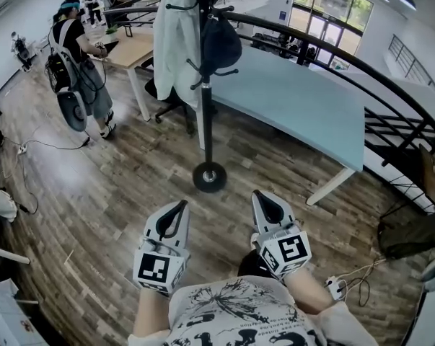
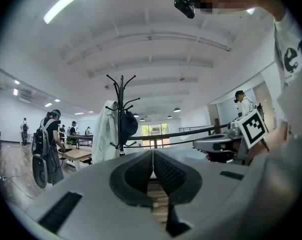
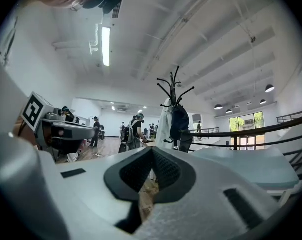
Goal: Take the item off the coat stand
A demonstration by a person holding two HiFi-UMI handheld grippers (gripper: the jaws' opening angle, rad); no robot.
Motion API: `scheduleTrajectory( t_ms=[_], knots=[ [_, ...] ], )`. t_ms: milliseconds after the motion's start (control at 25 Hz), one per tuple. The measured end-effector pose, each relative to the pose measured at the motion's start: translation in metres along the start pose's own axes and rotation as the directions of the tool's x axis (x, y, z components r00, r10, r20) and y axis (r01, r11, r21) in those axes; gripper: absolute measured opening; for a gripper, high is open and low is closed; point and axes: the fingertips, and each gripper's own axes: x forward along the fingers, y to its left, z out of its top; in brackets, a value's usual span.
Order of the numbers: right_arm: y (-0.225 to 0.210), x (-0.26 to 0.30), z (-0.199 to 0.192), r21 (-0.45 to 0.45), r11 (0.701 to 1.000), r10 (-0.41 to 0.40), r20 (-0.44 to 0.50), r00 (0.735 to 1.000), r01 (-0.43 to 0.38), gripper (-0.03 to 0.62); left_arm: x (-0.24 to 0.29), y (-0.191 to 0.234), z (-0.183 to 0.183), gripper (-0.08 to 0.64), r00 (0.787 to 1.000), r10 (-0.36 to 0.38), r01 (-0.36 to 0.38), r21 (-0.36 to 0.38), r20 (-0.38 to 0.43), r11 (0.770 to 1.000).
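A black coat stand (image 1: 205, 85) rises from a round base (image 1: 209, 176) on the wooden floor ahead of me. A white garment (image 1: 175, 34) hangs on its left side and a dark bag (image 1: 221, 42) on its right. Both grippers are held low and near my body, well short of the stand. My left gripper (image 1: 182, 203) is shut and holds nothing, and so is my right gripper (image 1: 260, 194). The left gripper view shows the stand (image 2: 120, 99), garment (image 2: 106, 134) and bag (image 2: 128, 124) far beyond the closed jaws. The right gripper view shows the stand (image 3: 174, 91) and bag (image 3: 181, 124).
A pale blue table (image 1: 296, 99) stands right behind the stand, with a black curved railing (image 1: 390, 85) beyond it. A person with a backpack (image 1: 76, 49) stands at a wooden desk (image 1: 130, 49) at the left. Cables and a power strip (image 1: 335, 287) lie on the floor at the right.
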Motion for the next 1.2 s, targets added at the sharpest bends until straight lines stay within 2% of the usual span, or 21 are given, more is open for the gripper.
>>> scheduleTrajectory(
  t_ms=[280,720,960,1200],
  knots=[
    [-0.078,0.062,0.005,-0.010,0.995,0.097,0.009,0.995,-0.097,-0.008,0.084,0.007,0.003,0.005,0.995,0.098,-0.098,0.000,0.004,0.995],
    [-0.220,0.150,0.015,-0.050,0.963,0.268,0.027,0.963,-0.266,-0.008,0.239,-0.001,0.030,0.005,0.964,0.265,-0.265,0.012,0.015,0.964],
    [-0.261,0.192,0.013,-0.049,0.948,0.314,0.022,0.949,-0.313,-0.008,0.292,0.001,0.024,0.005,0.956,0.294,-0.294,0.004,-0.019,0.956],
    [-0.272,0.234,0.016,-0.051,0.938,0.346,0.037,0.938,-0.344,-0.007,0.326,0.023,0.021,0.005,0.950,0.312,-0.313,-0.001,-0.028,0.950]
  ],
)
